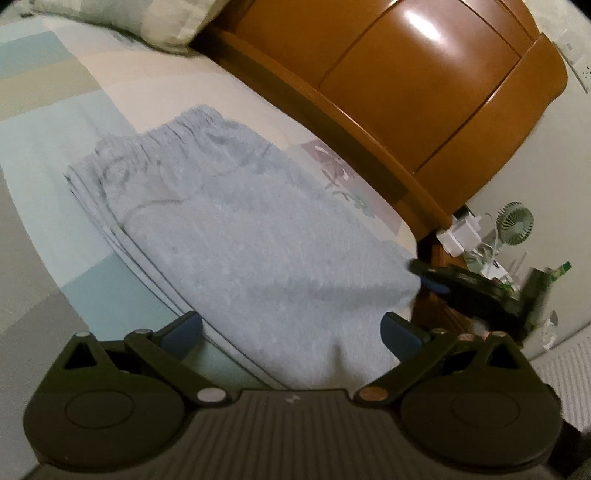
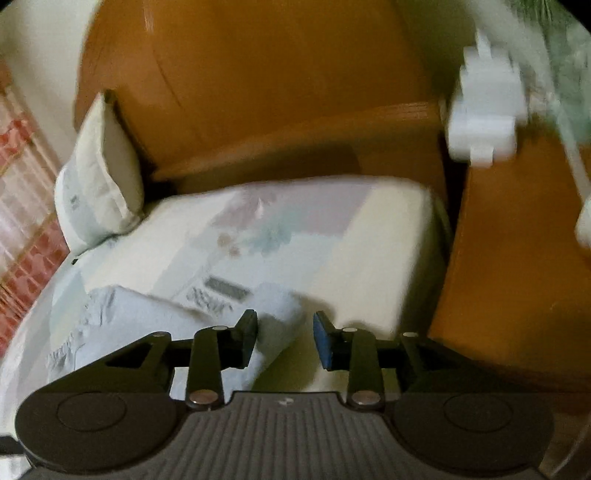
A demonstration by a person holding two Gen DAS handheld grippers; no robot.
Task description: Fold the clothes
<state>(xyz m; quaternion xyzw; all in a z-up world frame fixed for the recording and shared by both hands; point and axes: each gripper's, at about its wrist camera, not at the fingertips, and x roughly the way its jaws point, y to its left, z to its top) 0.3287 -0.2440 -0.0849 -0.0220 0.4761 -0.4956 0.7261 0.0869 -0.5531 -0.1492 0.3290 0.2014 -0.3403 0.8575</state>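
Observation:
A light blue garment point(image 1: 240, 240) with a gathered waistband lies folded on the patchwork bed sheet point(image 1: 55, 147). My left gripper point(image 1: 291, 332) hovers at its near edge with the jaws wide open, and the cloth runs under the gap without being pinched. My right gripper point(image 1: 430, 277) shows as a dark, blurred shape at the garment's right corner. In the right wrist view the right gripper point(image 2: 284, 338) is partly open above the garment's point(image 2: 129, 325) corner; nothing is caught between its pads.
A wooden headboard point(image 1: 406, 74) borders the bed, with a pillow point(image 1: 147, 18) against it. Beside the bed stands a wooden nightstand point(image 2: 517, 258) with white plugs point(image 1: 458, 236), a small green fan point(image 1: 515, 221) and a green bottle point(image 1: 561, 267).

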